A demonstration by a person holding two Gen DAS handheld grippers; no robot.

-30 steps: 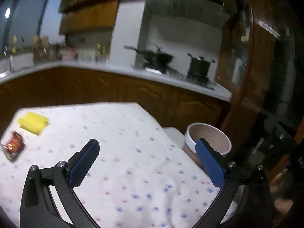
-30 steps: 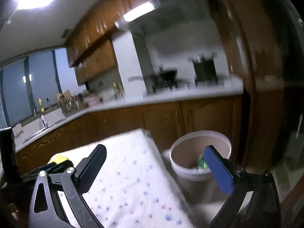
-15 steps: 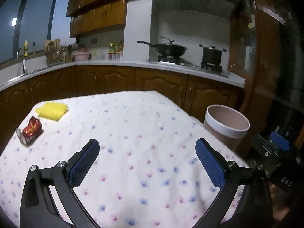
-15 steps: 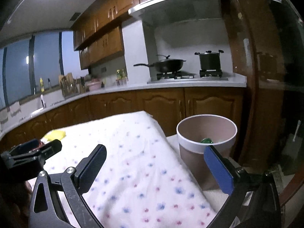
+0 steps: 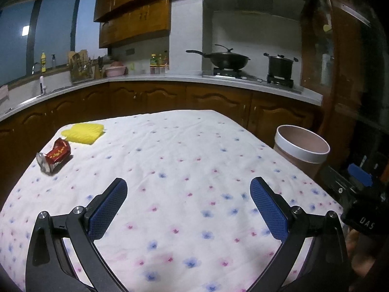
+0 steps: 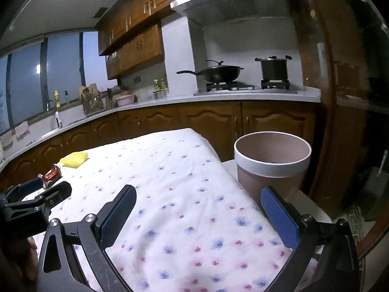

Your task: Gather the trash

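Your left gripper (image 5: 188,200) and right gripper (image 6: 198,210) are both released, empty; crushed red metal can (image 5: 54,154) lies far left on the table.

text: "DAS" in white letters | on: black body of the right gripper (image 5: 364,221), lower right edge of left wrist view | crushed red can (image 5: 54,155) on the flowered tablecloth: gold markings, too small to read | bottles on the counter: labels unreadable | no other legible text
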